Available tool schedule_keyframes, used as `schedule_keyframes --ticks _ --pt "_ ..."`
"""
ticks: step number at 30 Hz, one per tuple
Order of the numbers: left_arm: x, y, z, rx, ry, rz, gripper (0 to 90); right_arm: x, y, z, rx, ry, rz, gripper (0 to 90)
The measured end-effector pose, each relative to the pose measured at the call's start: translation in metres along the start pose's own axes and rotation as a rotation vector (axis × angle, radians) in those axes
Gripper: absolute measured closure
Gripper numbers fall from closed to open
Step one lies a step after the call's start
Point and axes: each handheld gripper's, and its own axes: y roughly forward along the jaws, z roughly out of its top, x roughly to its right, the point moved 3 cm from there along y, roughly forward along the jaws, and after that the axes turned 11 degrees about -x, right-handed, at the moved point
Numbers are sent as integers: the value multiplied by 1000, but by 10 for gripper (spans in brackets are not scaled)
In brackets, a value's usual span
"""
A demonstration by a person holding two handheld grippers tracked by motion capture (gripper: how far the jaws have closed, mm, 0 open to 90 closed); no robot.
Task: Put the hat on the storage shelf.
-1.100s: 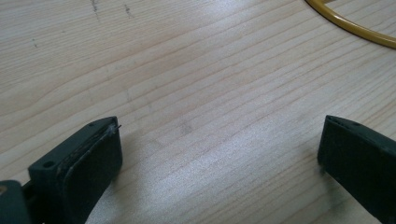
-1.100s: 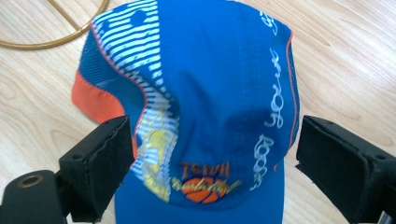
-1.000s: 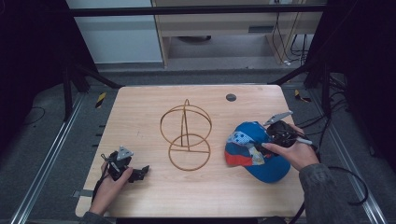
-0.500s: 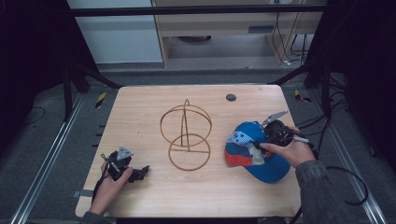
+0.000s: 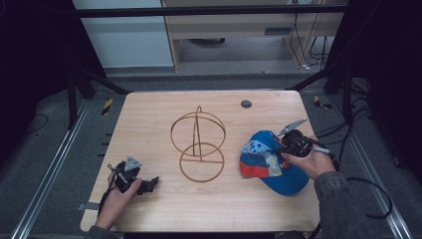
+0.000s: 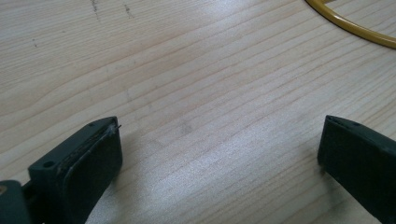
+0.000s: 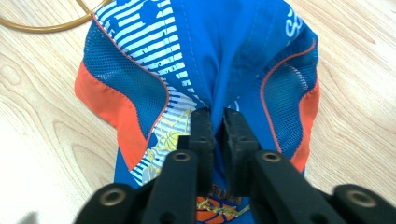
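Looking down from the high view, your right gripper [image 5: 284, 145] sits on the crown of the blue cap [image 5: 271, 162], which lies on the wooden table [image 5: 149, 114] just beside the gold wire stand [image 5: 198, 144]. Your left gripper [image 5: 149, 183] rests on the table well apart from both. If you swing the cap across low, its brim could catch the wire hoops and drag or tip the stand.

From the left gripper view, the jaws stand wide apart with bare wood between them and nothing held; only an arc of the stand's base ring [image 6: 350, 29] curves beyond the far jaw. With this hand idle, nothing steadies the stand should the cap snag it.

From the right gripper view, your jaws have just been closing and now pinch a thin ridge of the cap's blue cloth [image 7: 219, 56] between the pads [image 7: 201, 126], nearly shut. That fold is small and the fabric soft, so I judge it may slide out on a quick lift, or the cap may hang lopsided and swing.
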Motion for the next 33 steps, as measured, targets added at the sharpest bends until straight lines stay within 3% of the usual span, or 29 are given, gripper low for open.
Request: schedule_keyframes --ticks 11,17,25,26,33 --pt "0 0 0 0 0 0 0 1 -5 -4 11 8 11 895" --pt "0 0 0 0 0 0 0 -2 -17 -3 14 1 13 896" --pt "0 0 0 0 2 0 0 -6 -48 7 45 -7 7 897" --pt "0 0 0 0 1 -1 0 -7 -59 13 59 -13 4 896" --pt "0 0 0 0 2 0 0 -15 -89 32 82 -21 -1 897"
